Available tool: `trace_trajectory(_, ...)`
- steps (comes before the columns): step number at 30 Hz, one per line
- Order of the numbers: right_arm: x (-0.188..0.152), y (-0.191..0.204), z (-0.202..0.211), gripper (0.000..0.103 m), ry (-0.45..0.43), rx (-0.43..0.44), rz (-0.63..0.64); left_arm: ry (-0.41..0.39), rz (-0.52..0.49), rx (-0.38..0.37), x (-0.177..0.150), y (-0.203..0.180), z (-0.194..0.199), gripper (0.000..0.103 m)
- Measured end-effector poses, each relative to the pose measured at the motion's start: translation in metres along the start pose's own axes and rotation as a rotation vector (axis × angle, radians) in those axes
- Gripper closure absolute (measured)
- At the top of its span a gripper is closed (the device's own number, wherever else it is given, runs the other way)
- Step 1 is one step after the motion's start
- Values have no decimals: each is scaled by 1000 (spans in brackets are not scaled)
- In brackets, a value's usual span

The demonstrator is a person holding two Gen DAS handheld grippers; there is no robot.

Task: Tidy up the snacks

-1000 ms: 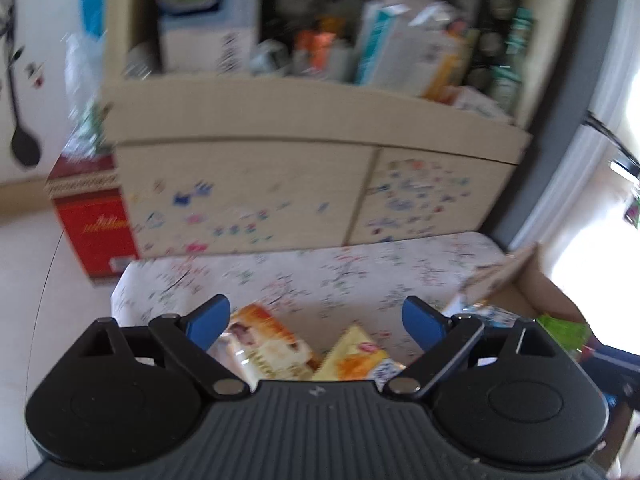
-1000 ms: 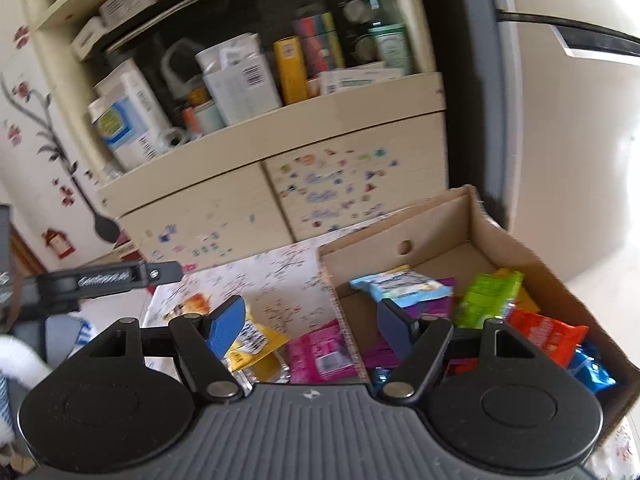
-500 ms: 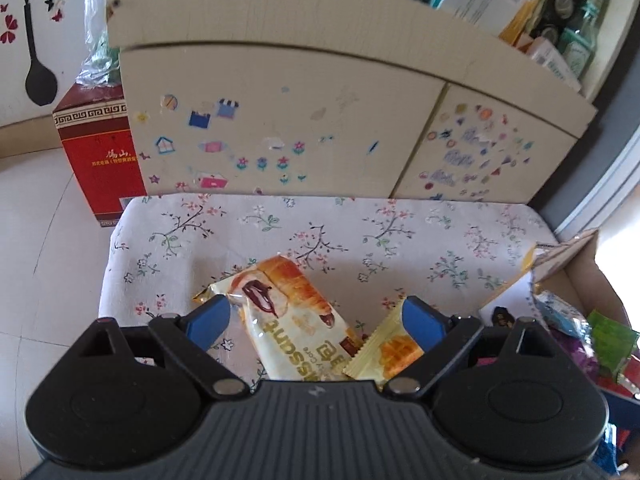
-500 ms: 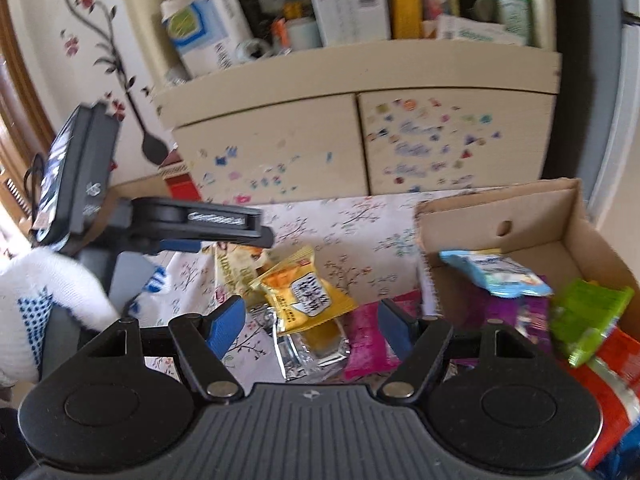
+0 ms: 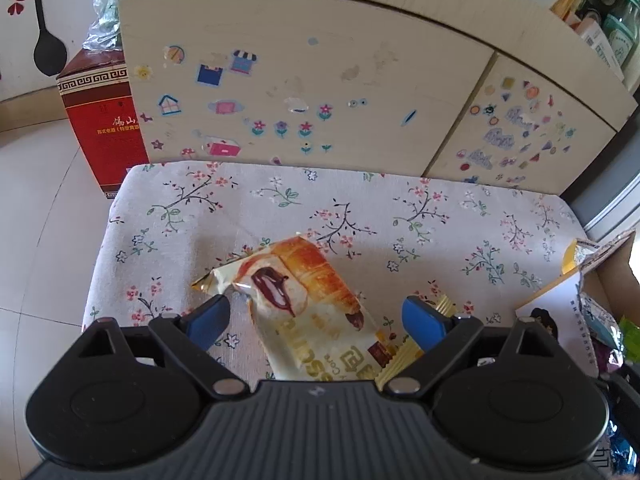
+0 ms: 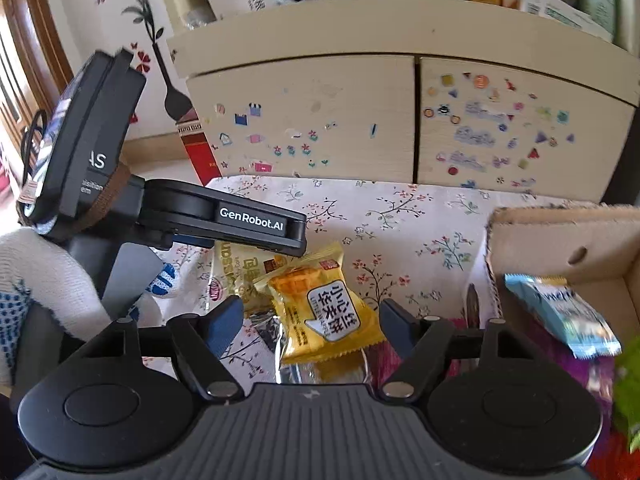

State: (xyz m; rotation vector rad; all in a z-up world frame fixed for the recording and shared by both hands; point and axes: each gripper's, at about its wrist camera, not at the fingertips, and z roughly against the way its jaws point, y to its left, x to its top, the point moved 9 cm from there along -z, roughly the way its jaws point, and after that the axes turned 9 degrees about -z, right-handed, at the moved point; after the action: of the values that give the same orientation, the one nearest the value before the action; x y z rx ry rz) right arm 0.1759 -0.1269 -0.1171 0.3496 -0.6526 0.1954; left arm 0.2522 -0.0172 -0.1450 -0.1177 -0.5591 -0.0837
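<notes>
A cream croissant packet (image 5: 304,304) lies on the floral cloth (image 5: 280,208). My left gripper (image 5: 314,320) hangs open over it, blue pads on either side and apart from the wrapper. In the right wrist view a yellow snack packet (image 6: 324,312) lies on a clear packet (image 6: 320,372), beside the croissant packet (image 6: 236,272). My right gripper (image 6: 310,322) straddles the yellow packet; its jaws are opening and the pads do not press on it. The left gripper's body (image 6: 224,220) reaches in from the left, held by a gloved hand (image 6: 40,272).
An open cardboard box (image 6: 560,232) at the right holds a blue packet (image 6: 560,316) and a green one (image 6: 628,392). A stickered cabinet (image 5: 300,80) stands right behind the cloth. A red box (image 5: 104,120) sits on the floor at the left.
Both grippers have sunk toward the cloth and tilted down. The right one swung left from the box to over the yellow packet. The left one now frames the croissant packet.
</notes>
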Motion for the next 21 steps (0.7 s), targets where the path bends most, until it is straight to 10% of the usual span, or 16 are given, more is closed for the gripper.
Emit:
trace_trajectory(9,-5,4,-21,22,40,-8,45,44,18,15,-8,9,-15,10)
trace_trajectory(21,-11,9,-22,57,75,-3,79,27,-7,10,-11,21,-7,28)
